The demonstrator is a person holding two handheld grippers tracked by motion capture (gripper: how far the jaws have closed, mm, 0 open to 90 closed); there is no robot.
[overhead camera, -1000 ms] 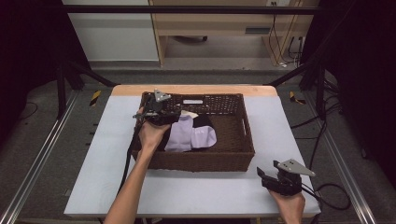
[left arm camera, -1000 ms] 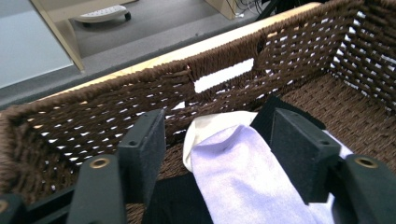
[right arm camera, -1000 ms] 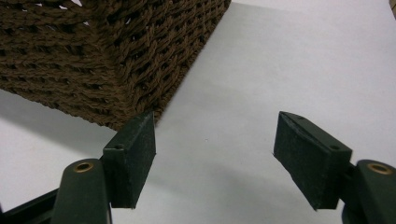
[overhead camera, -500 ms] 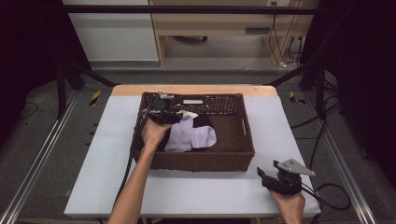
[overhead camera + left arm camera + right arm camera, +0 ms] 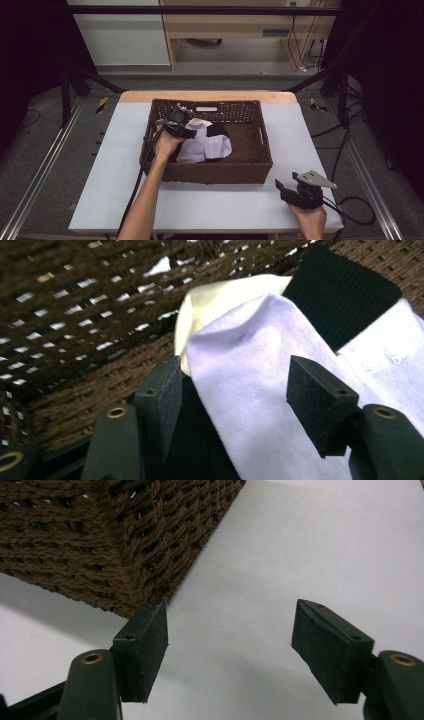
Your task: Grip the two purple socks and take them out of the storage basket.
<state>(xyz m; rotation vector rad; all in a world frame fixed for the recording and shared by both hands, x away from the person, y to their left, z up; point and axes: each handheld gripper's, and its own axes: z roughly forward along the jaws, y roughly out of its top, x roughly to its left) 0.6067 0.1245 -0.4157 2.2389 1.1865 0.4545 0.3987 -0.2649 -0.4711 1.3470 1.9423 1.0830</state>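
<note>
Wicker makes up the dark brown basket that sits on the white desk, toward its far middle. Inside the basket lies a small heap of cloth: a lavender piece on top, a cream piece showing at its far edge, and a black piece beside them toward the back.

The left gripper is inside the basket at its far left part, held by the person's left hand, whose forearm reaches up from the bottom edge of the high view with a cable trailing along it. In the left gripper view its fingers stand apart, one on each side of the lavender cloth, which runs up between them without being pinched. The left finger sits just beside the cloth's edge and the right finger lies over the cloth's right part. Past the lavender cloth the cream piece peeks out, and a ribbed black piece lies to the upper right, against the woven basket wall.

The right gripper rests low over the desk near its front right corner, held by the right hand, with its grey plate on top. In the right gripper view its fingers are spread wide and hold nothing. Bare white desk lies between and beyond them, and a corner of the basket stands just beyond the left finger
</note>
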